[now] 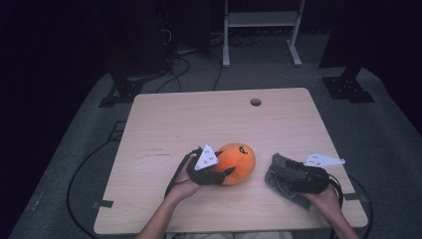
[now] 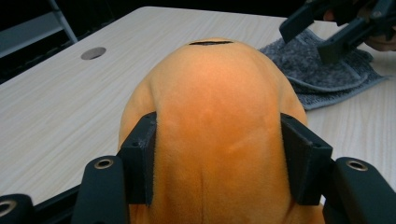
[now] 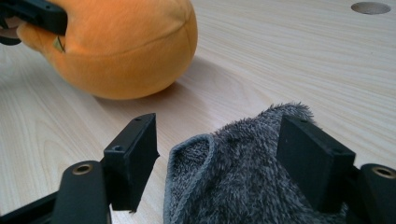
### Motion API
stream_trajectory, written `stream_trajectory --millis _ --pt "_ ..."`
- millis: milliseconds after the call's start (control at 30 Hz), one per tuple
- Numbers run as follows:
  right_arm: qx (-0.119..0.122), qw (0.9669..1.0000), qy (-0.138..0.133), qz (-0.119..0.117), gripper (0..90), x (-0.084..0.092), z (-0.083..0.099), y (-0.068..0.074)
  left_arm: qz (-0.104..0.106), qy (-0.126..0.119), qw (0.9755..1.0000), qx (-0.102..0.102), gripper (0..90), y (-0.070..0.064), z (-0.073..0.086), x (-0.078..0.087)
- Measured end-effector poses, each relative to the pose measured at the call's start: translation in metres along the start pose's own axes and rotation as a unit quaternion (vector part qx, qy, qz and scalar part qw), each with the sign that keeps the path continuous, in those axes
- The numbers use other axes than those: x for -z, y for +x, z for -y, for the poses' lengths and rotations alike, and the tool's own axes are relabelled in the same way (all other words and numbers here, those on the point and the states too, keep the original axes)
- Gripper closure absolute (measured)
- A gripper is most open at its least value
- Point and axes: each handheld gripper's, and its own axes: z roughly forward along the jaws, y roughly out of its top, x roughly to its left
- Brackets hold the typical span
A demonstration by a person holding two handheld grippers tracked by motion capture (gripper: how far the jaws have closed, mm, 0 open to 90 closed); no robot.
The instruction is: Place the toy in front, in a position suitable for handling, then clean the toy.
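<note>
1. You have one orange plush toy (image 1: 238, 162) and one grey towel (image 1: 284, 173) on the table (image 1: 164, 129).
2. Your left gripper (image 2: 217, 154) is clamped on the toy, near the table's middle.
3. Your right gripper (image 3: 224, 158) stands apart over the towel, seemingly not pinching.
4. One hole (image 1: 255, 102) lies beyond.

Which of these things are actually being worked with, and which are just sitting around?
In use:
- orange plush toy, squeezed by the left gripper
- grey towel, between the right gripper's open jaws

Just there:
- table with its cable hole
- white stand behind
</note>
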Motion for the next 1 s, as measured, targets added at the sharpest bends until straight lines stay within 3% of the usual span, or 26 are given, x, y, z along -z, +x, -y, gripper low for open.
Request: stream_trajectory --millis 133,167,267,333,467,533,833,1000 --pt "-0.001 1.0000 0.002 -0.001 27.6 -0.001 0.000 -0.001 0.022 0.015 0.9996 0.000 33.4 -0.006 0.011 -0.003" --pt "-0.001 1.0000 0.005 -0.001 27.6 -0.002 0.001 0.000 0.018 0.006 0.9998 0.003 27.6 -0.008 0.014 -0.002" --pt "0.006 0.9999 0.011 0.000 27.6 -0.003 0.001 0.002 0.009 -0.024 0.9989 0.040 12.6 -0.009 0.017 0.005" --pt "0.008 0.9999 0.009 0.002 27.6 -0.002 0.001 0.003 -0.009 -0.029 0.9986 0.044 8.8 -0.014 0.019 0.014" --pt "0.007 0.9999 0.003 0.013 27.6 0.000 0.001 0.002 -0.052 -0.038 0.9978 0.015 8.6 -0.023 0.032 0.027" --pt "0.004 0.9998 0.001 0.017 28.0 0.001 0.001 0.000 -0.047 -0.043 0.9973 0.037 8.6 -0.016 0.036 0.029" --pt "0.002 0.9997 -0.007 0.023 29.0 0.001 -0.001 -0.004 -0.034 -0.040 0.9977 0.043 8.7 -0.010 0.040 0.027" --pt "0.004 0.9996 -0.004 0.026 28.3 0.002 -0.001 -0.004 -0.038 -0.041 0.9978 0.036 8.7 -0.011 0.038 0.029"
